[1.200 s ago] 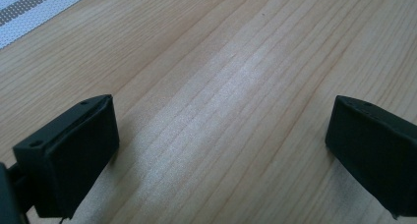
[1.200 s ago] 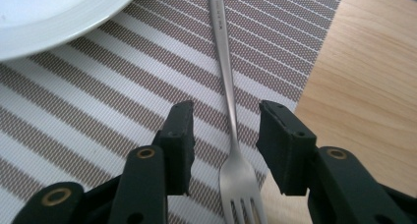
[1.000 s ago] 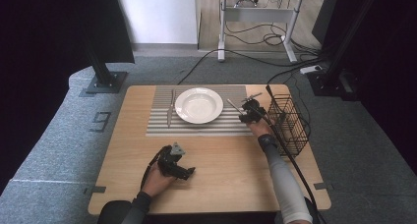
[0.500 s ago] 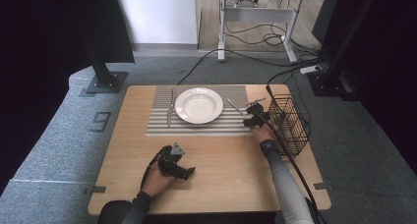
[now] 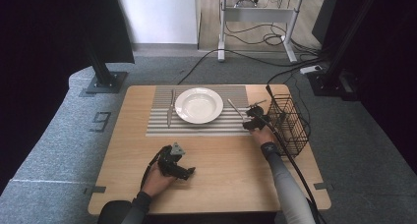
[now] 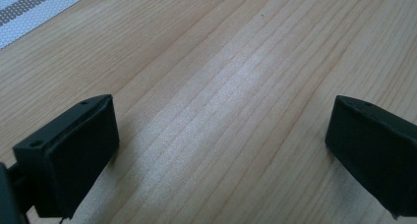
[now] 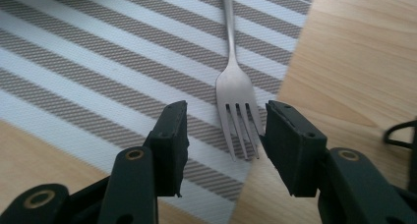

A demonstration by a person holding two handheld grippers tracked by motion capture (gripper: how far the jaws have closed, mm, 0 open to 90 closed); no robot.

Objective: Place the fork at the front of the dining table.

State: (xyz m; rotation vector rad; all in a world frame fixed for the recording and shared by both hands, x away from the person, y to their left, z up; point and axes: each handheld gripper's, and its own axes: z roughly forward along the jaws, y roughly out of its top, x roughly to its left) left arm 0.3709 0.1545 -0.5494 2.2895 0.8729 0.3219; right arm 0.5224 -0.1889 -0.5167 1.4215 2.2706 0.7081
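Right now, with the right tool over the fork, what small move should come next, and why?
Probably close the right tool a little more. The fork lies on the striped mat, its prongs between the jaws, which have just been closing; the right pad looks at the prongs' edge, the left one apart, so nothing is gripped yet.

fork [image 7: 236, 94]: brushed metal | table [image 6: 246, 86]: smooth wood | placemat [image 7: 98, 62]: woven, matt

A silver fork [image 7: 235, 86] lies flat on the striped placemat [image 7: 98, 62], its tines near the mat's edge.
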